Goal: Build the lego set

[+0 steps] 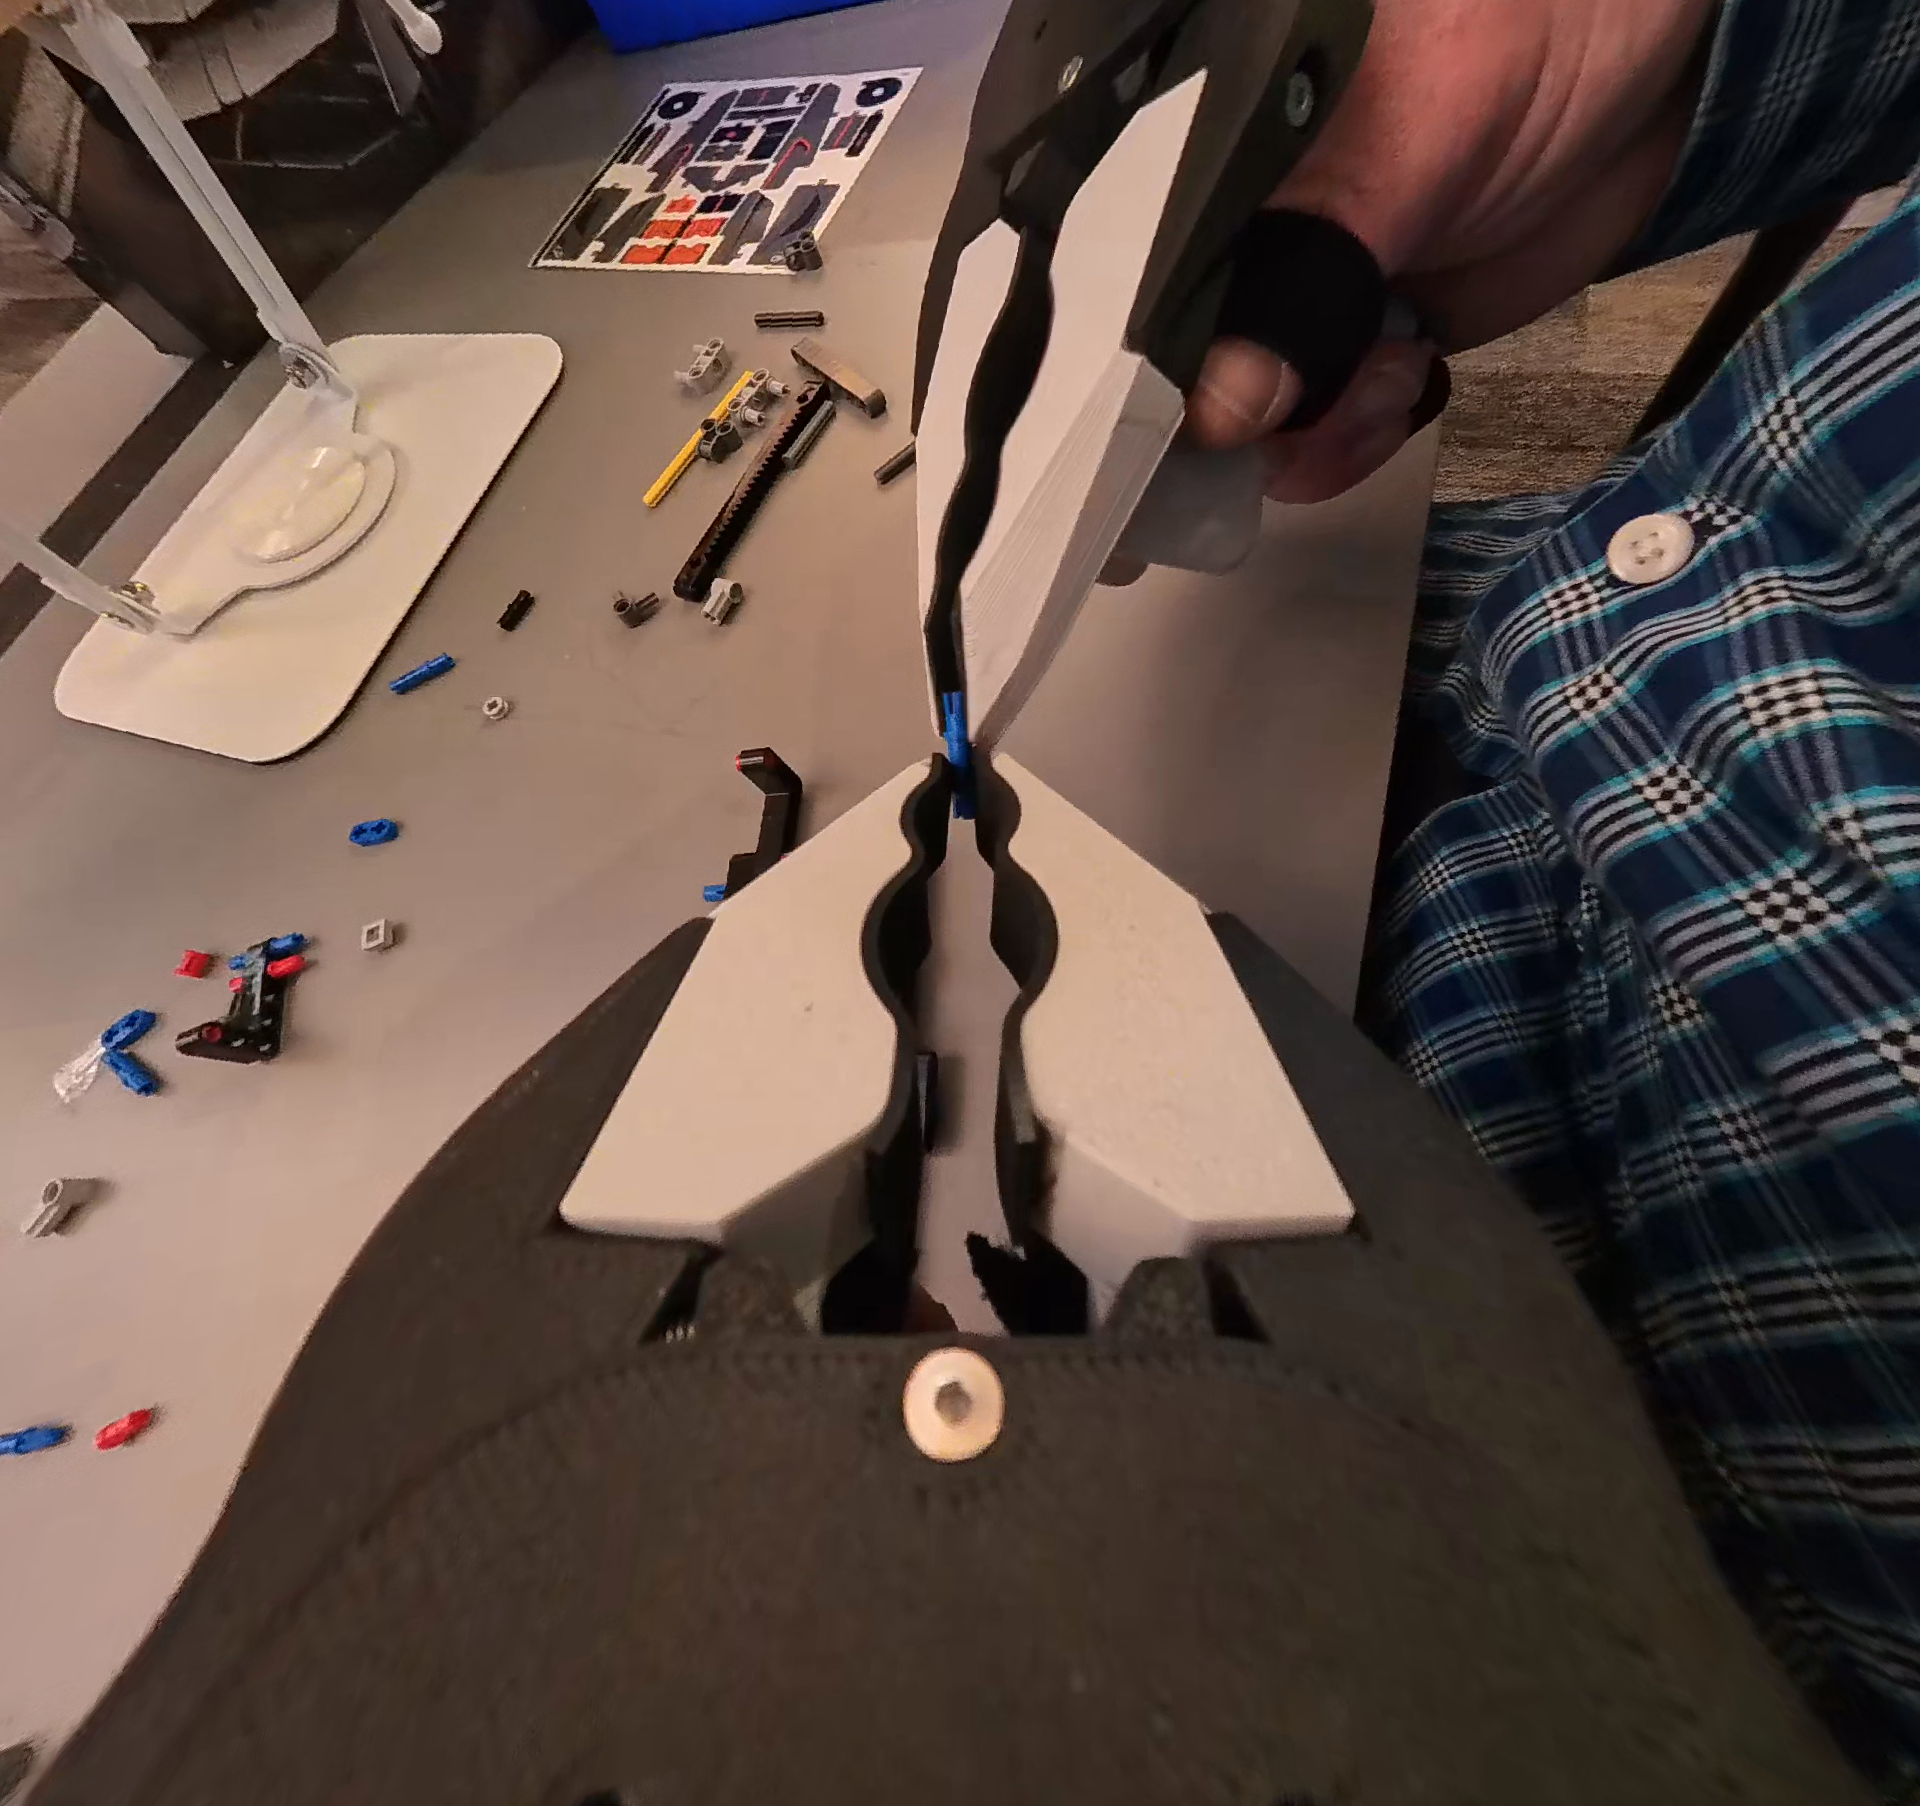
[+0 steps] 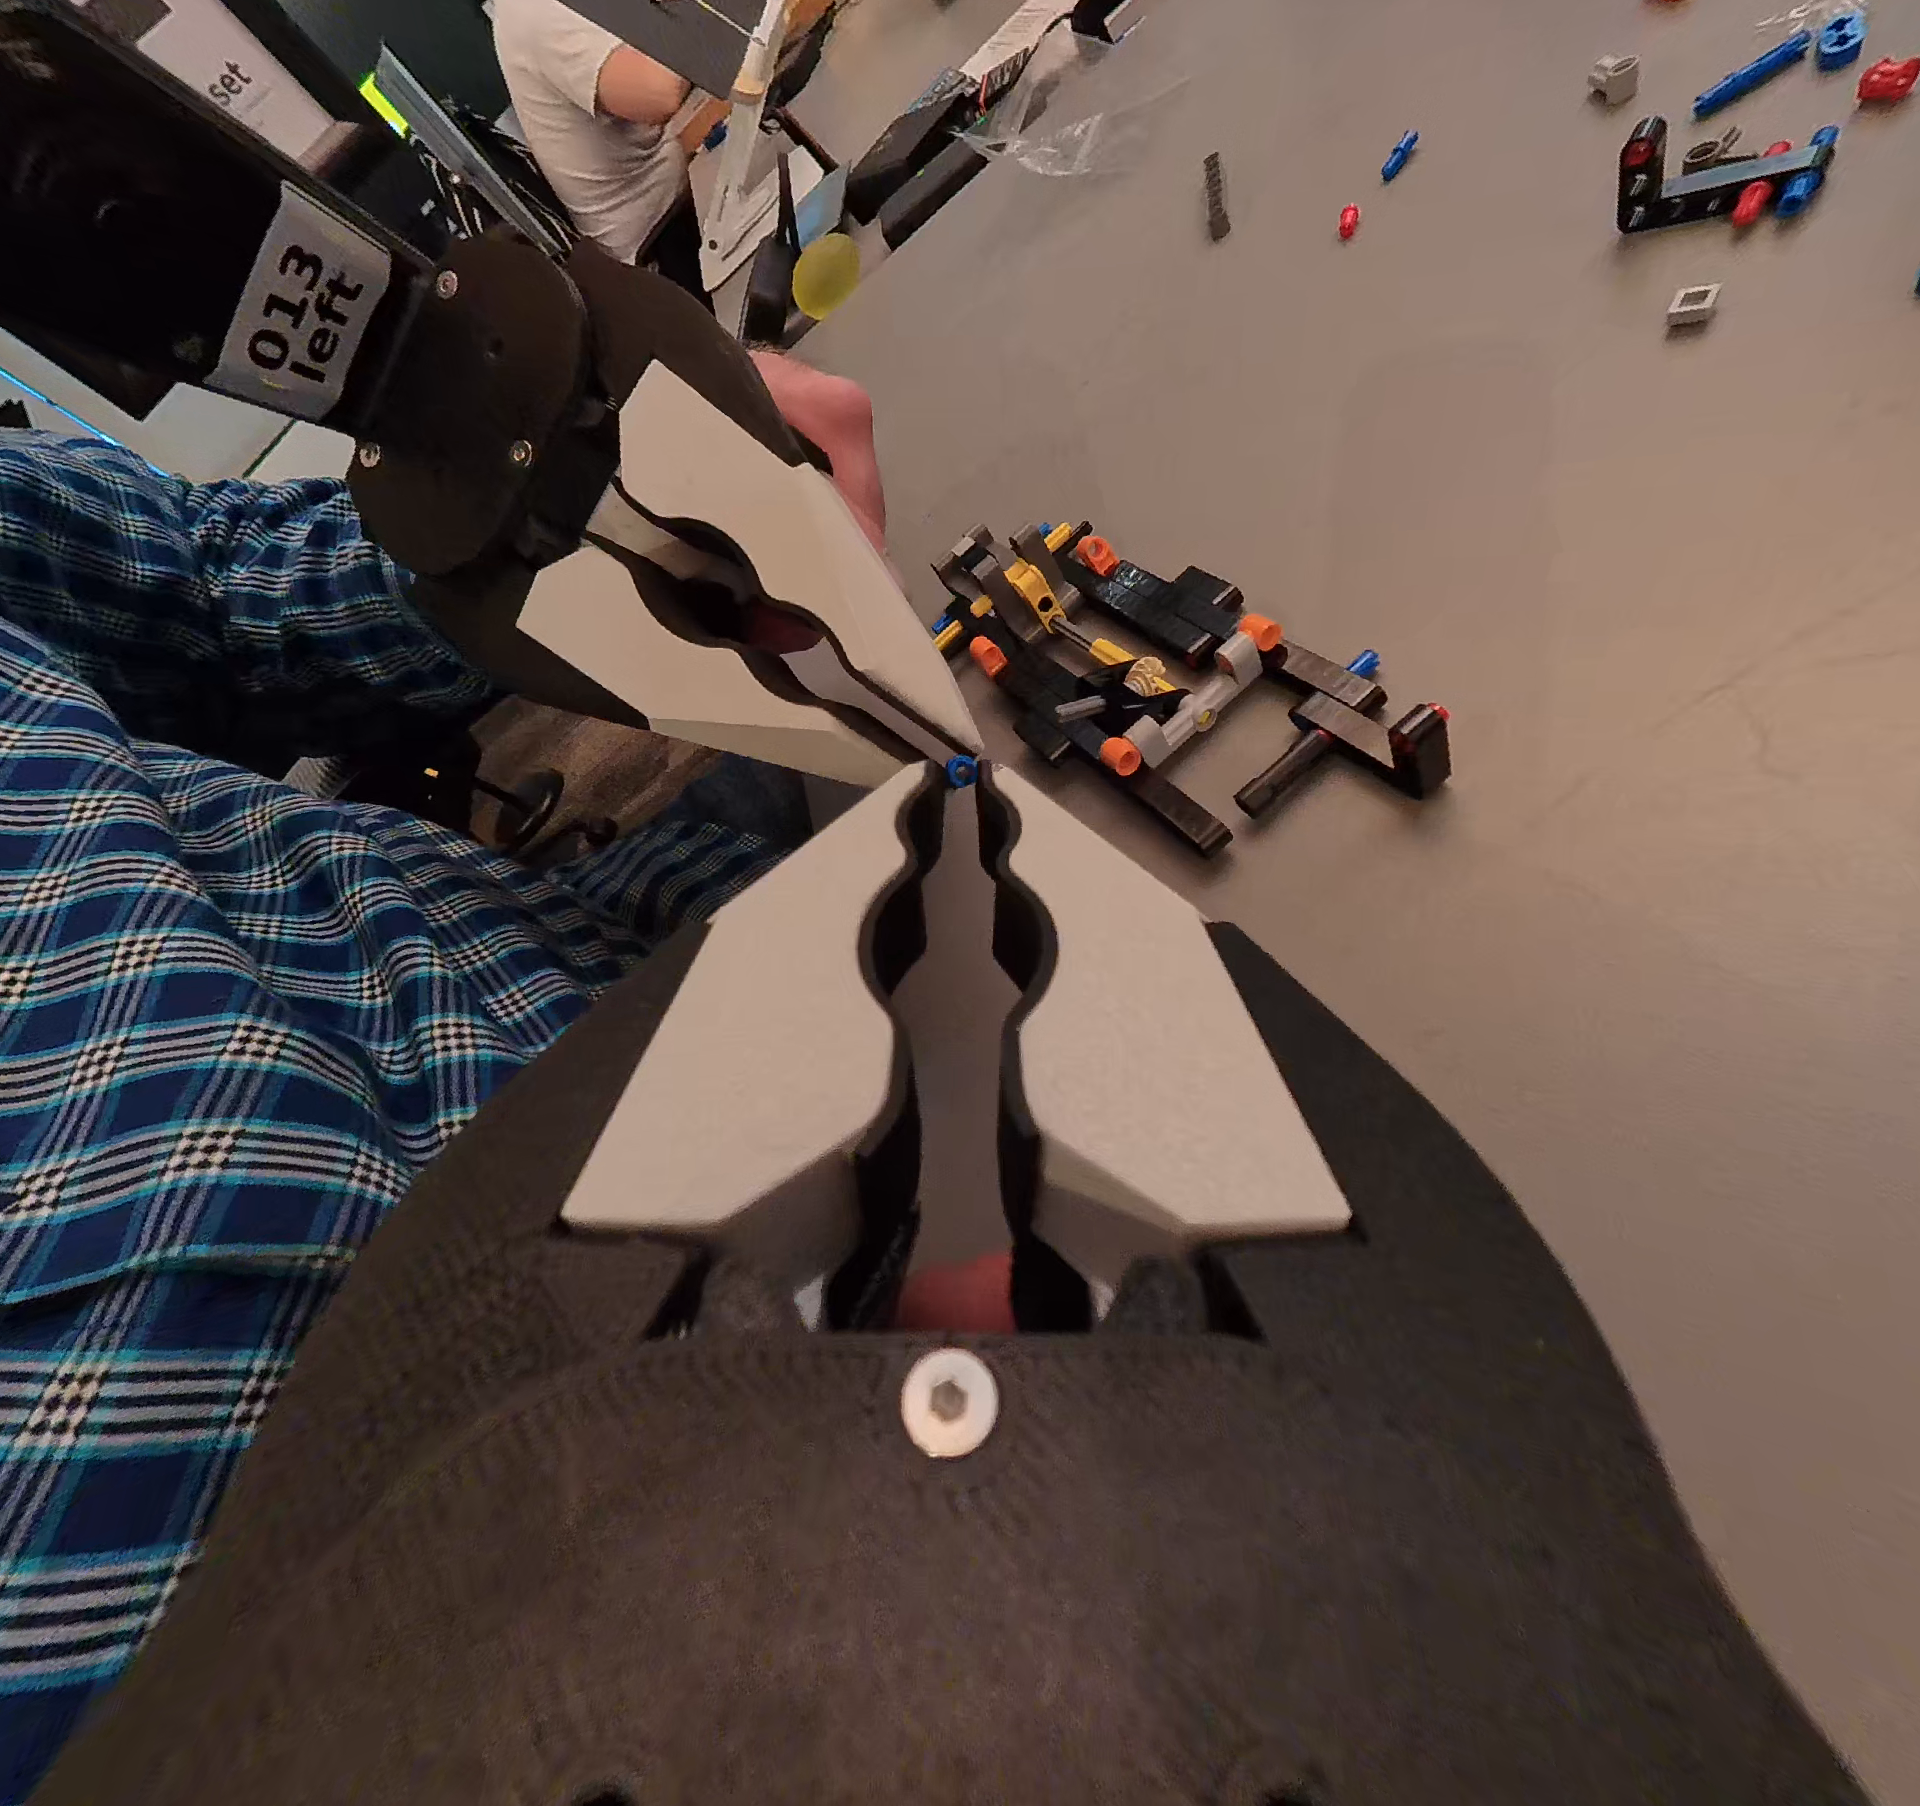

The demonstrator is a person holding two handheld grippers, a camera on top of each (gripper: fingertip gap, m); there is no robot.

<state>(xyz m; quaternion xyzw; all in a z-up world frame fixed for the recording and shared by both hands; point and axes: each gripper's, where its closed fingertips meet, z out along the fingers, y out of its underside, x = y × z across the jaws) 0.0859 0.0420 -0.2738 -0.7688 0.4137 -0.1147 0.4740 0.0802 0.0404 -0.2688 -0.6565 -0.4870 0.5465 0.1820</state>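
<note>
A small blue lego pin [image 1: 957, 754] is held in the air between both grippers, just above the grey table's near edge. My left gripper [image 1: 961, 798] is shut on its lower end. My right gripper [image 1: 950, 707] comes down from above and is shut on its upper end. In the right wrist view the pin [image 2: 961, 770] shows end-on at my right gripper [image 2: 962, 786], with the left gripper [image 2: 948, 753] meeting it from the upper left. A partly built black, orange and yellow lego frame [image 2: 1195, 686] lies on the table [image 2: 1455, 1029] beyond the tips.
Loose parts are scattered around: a black gear rack [image 1: 748, 499], a black L-shaped piece [image 1: 769, 821], a black, red and blue sub-assembly [image 2: 1714, 182]. A sticker sheet [image 1: 727, 172] and a white stand base [image 1: 312, 541] lie farther back. The person's plaid shirt [image 1: 1662, 925] is at the table's edge. The grippers are tip to tip, or close to it.
</note>
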